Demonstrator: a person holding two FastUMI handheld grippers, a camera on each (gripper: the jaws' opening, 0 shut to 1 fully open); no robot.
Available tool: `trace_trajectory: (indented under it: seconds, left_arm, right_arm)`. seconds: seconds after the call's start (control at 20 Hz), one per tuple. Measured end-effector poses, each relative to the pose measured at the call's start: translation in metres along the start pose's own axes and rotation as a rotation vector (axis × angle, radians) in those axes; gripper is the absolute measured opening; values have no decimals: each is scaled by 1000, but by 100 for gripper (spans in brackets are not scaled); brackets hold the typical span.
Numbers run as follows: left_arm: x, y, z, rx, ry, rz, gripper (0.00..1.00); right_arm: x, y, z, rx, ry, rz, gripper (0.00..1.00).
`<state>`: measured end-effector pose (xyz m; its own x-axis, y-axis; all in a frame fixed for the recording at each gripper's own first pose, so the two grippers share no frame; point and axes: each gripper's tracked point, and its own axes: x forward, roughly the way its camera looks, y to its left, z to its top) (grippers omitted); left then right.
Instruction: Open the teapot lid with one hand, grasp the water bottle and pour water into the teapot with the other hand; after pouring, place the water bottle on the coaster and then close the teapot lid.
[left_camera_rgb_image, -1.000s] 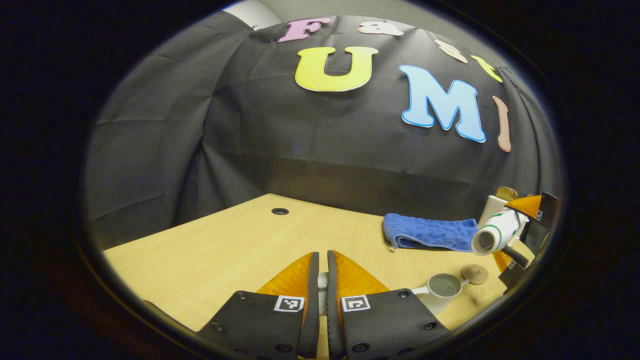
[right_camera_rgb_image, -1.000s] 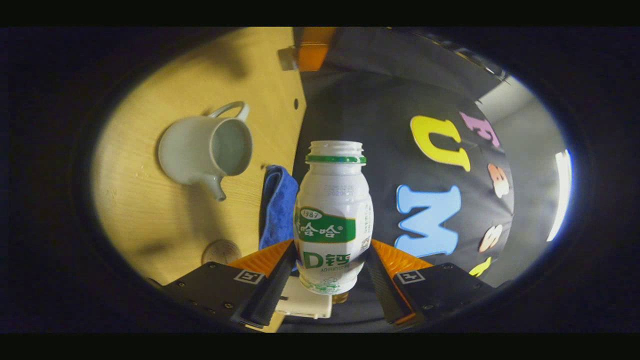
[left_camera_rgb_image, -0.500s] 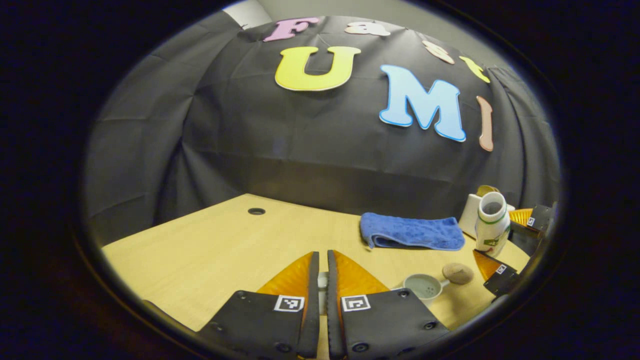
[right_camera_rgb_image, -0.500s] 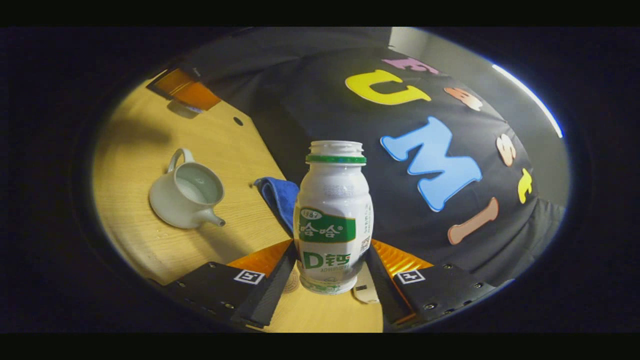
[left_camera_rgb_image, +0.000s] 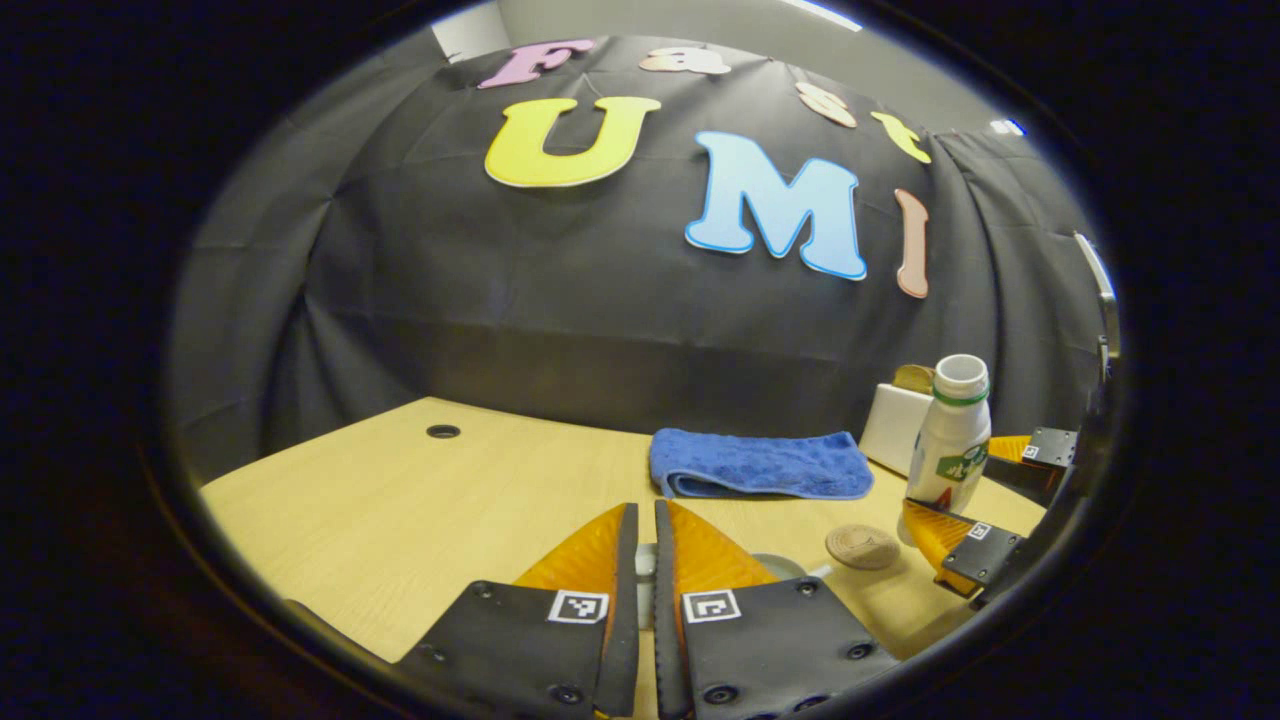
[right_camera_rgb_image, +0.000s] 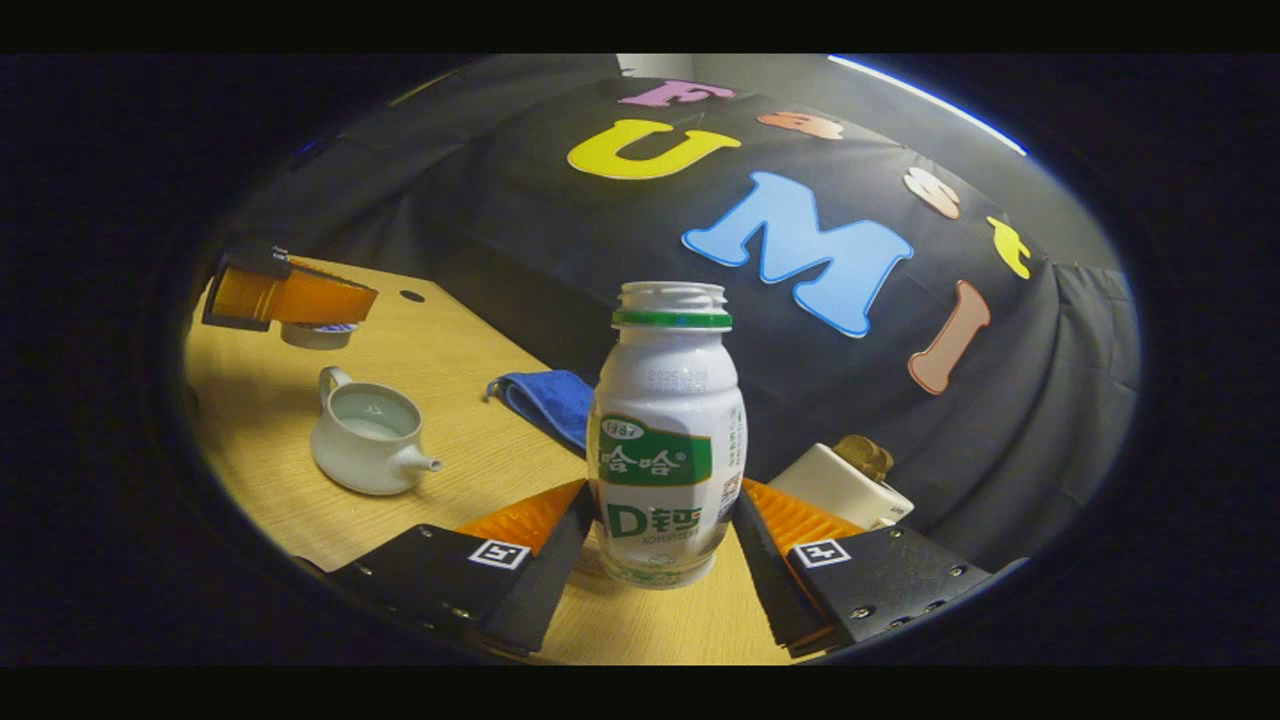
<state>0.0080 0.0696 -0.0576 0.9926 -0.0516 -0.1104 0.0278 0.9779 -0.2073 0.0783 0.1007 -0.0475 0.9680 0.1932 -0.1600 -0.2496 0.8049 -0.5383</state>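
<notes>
The white water bottle (right_camera_rgb_image: 665, 440) with a green label stands upright and uncapped between my right gripper's (right_camera_rgb_image: 662, 488) fingers, which are shut on its lower body. In the left gripper view the bottle (left_camera_rgb_image: 950, 440) is just right of the round cork coaster (left_camera_rgb_image: 862, 547), low over the table, held by the right gripper (left_camera_rgb_image: 965, 490). The white teapot (right_camera_rgb_image: 365, 440) sits open with water inside. Up and left of it, my left gripper (right_camera_rgb_image: 290, 295) holds the white lid (right_camera_rgb_image: 315, 335) in the air. In its own view the left gripper (left_camera_rgb_image: 645, 510) is shut on the lid's knob (left_camera_rgb_image: 647, 565).
A folded blue cloth (left_camera_rgb_image: 755, 465) lies at the back of the wooden table (left_camera_rgb_image: 420, 510). A white box (left_camera_rgb_image: 895, 430) stands beside it, close behind the bottle. A cable hole (left_camera_rgb_image: 442, 431) is at the far left.
The bottle has swung from lying tilted over the teapot to upright and come down beside the coaster. The left gripper, lid still held, has shifted so the teapot slips behind its fingers.
</notes>
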Motion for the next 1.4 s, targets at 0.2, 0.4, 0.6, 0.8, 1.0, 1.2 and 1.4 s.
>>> trace_trajectory:
  seconds: [0.2,0.4,0.6,0.8,1.0,1.2,1.4]
  left_arm:
    - [3,-27,6,24,-34,-56,17]
    - [8,-50,5,67,-47,-93,13]
    - [15,-62,-4,98,-34,-112,17]
    - [22,-70,-14,124,-9,-121,13]
    - [26,-69,-21,154,13,-113,13]
    - [28,-69,-24,169,17,-103,13]
    - [29,-68,-23,171,13,-99,19]
  right_arm:
    - [3,-4,-5,50,10,5,80]
    - [2,-6,-10,87,16,3,80]
    - [-9,-13,-20,96,19,-9,80]
    - [-9,-16,-17,104,13,-14,81]
    - [-10,-15,-18,109,15,-6,80]
    - [-10,-15,-19,105,18,-5,80]
    - [-9,-16,-21,104,23,-6,81]
